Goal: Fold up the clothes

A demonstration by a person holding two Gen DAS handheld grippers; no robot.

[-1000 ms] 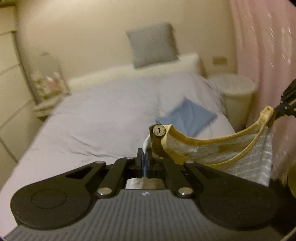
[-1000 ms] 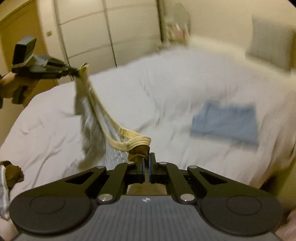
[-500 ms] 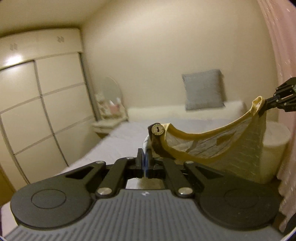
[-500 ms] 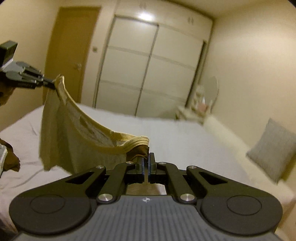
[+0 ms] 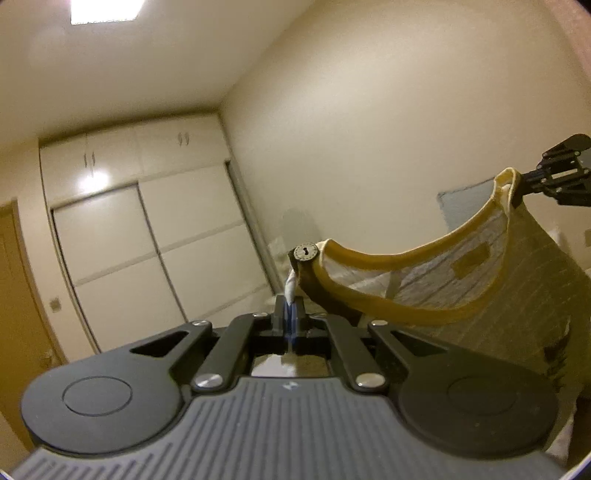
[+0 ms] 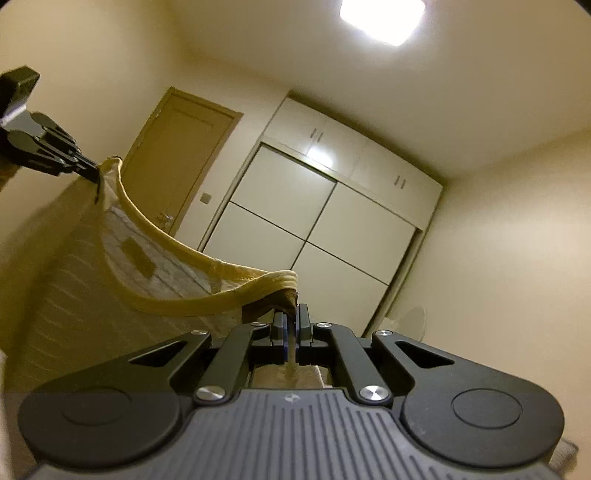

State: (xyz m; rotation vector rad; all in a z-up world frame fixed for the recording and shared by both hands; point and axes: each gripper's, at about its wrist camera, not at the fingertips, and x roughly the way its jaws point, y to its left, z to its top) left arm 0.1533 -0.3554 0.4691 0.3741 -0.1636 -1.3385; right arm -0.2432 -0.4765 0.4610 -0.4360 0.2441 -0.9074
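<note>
A white striped garment with a mustard-yellow band along its top edge hangs in the air, stretched between both grippers. My left gripper is shut on one end of the band, beside a round button. My right gripper is shut on the other end. In the left wrist view the right gripper shows at the far right, pinching the band. In the right wrist view the left gripper shows at the upper left. The garment sags in a curve between them. Its lower part is out of sight.
A white sliding-door wardrobe fills the far wall, with a brown door beside it. A ceiling light shines overhead. A grey pillow shows behind the garment. The bed is below the views.
Both grippers have risen and tilted up with the garment. The bed and folded blue cloth have dropped out of view; wall, wardrobe and ceiling now fill the frames. Both grips are unchanged.
</note>
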